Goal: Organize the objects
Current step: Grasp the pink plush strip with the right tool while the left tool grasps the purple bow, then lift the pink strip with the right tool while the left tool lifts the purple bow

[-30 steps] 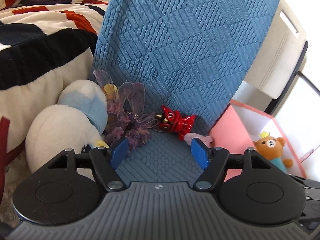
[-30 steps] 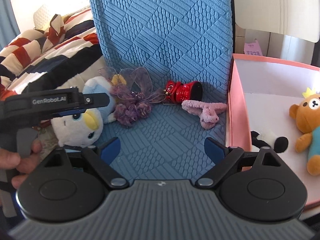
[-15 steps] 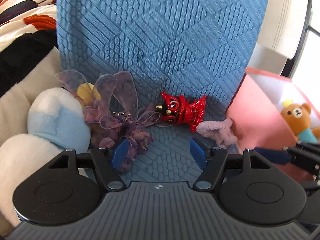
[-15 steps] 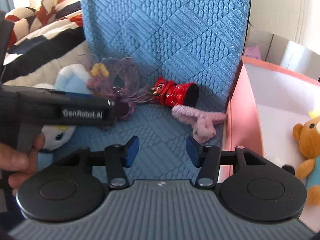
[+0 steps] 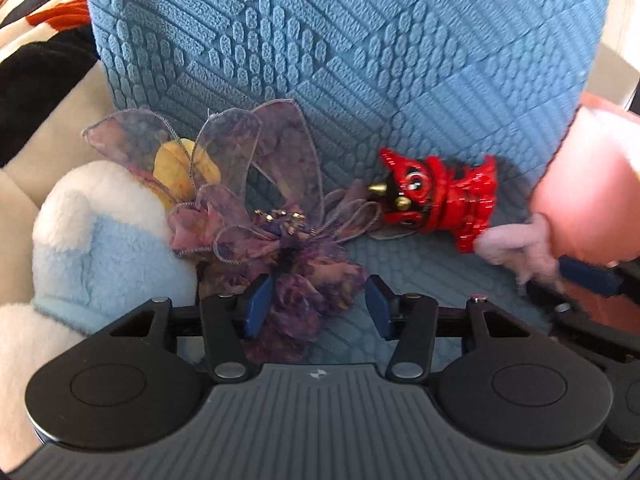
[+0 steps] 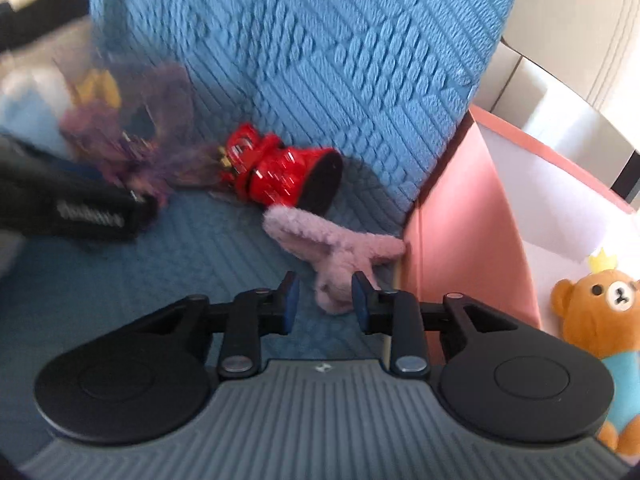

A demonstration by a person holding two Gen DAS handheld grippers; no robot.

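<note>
On the blue quilted seat (image 5: 400,272) lie a purple gauze bow (image 5: 280,236), a red lion figurine (image 5: 436,200) and a fuzzy pink hair clip (image 6: 336,248). My left gripper (image 5: 316,306) is open, its jaws on either side of the bow's lower end. My right gripper (image 6: 322,300) is open but narrow, its jaws on either side of the pink clip's near end. The clip (image 5: 516,248) and the right gripper's blue fingertip (image 5: 584,274) show at the right in the left wrist view. The bow (image 6: 120,140) and the figurine (image 6: 276,176) show blurred in the right wrist view.
A white and light-blue plush (image 5: 92,248) sits left of the bow. A pink box (image 6: 460,232) stands right of the seat and holds a brown bear plush (image 6: 608,312). The upright blue backrest (image 6: 320,52) rises behind the toys. A striped blanket (image 5: 44,40) lies at far left.
Both grippers have moved forward and down. The left one has closed in around the bow. The right one has narrowed and come around the pink clip.
</note>
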